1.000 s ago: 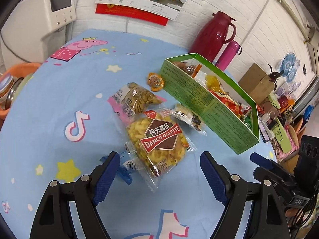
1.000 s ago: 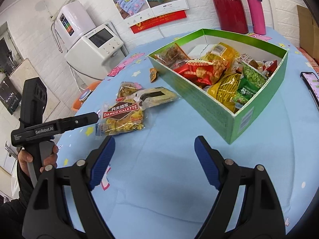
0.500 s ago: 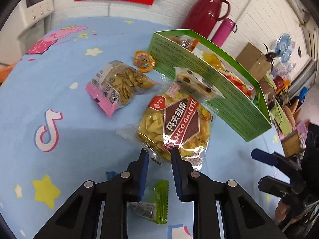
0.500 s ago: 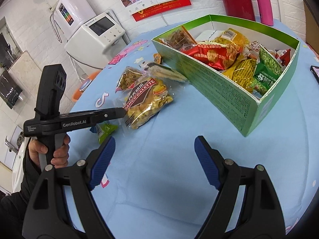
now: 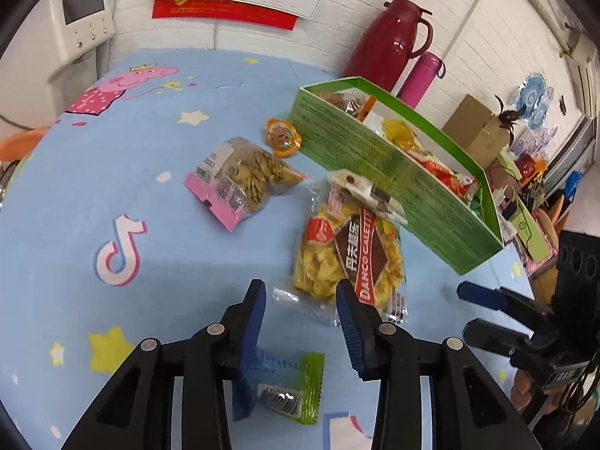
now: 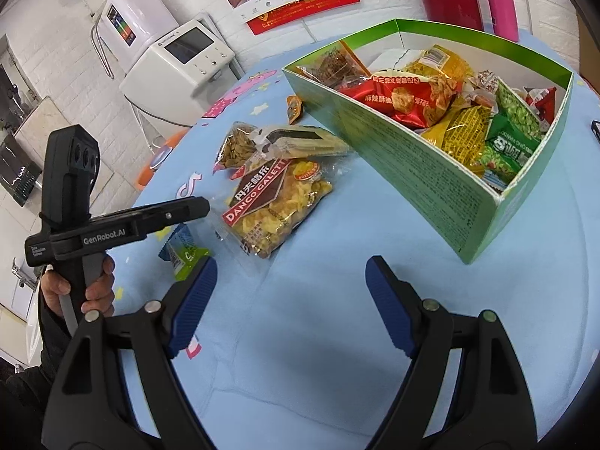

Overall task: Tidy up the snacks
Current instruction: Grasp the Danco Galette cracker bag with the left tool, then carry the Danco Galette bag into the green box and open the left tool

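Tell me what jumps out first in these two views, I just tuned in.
The green box at the table's right is heaped with bright snack packs. Beside its long wall lies the Danco Galette bag, a flat wafer pack on its far end. The left gripper stands open at the bag's near edge.

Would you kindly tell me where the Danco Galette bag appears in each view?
Left wrist: Danco Galette bag lies centre-right, just beyond the jaws.
Right wrist: the bag lies centre-left, above the left jaw.
Shared landmark: green box, beside the bag.
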`<action>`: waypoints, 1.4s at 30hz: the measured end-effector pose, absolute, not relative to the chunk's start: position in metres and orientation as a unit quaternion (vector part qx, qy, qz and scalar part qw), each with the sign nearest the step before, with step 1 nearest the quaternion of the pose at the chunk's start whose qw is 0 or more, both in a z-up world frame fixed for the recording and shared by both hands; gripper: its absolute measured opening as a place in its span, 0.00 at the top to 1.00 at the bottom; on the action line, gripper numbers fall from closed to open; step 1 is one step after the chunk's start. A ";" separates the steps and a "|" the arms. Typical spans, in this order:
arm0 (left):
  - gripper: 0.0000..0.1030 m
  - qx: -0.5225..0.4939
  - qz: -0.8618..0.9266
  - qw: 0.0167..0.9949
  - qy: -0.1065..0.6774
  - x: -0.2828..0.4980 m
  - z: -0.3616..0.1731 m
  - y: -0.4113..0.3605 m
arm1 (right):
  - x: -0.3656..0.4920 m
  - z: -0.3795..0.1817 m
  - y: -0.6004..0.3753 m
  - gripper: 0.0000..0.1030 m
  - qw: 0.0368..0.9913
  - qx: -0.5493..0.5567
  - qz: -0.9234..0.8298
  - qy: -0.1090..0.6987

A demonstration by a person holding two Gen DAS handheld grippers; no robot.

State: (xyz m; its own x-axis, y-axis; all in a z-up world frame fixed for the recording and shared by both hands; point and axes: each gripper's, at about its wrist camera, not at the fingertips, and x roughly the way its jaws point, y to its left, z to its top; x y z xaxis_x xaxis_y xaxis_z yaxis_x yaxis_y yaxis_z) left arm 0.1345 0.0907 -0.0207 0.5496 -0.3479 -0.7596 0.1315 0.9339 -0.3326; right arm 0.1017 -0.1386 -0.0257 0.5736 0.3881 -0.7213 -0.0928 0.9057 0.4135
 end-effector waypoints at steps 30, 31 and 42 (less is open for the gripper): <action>0.69 -0.079 -0.209 0.854 0.470 0.140 -0.014 0.049 | 0.113 -0.043 -0.136 0.71 0.847 0.273 0.148 0.431; 0.69 -0.079 -0.211 0.856 0.465 0.137 -0.008 0.047 | 0.108 -0.038 -0.136 0.71 0.851 0.271 0.148 0.424; 0.69 -0.061 -0.245 0.892 0.375 0.130 0.069 0.005 | 0.077 0.031 -0.161 0.71 0.903 0.241 0.135 0.330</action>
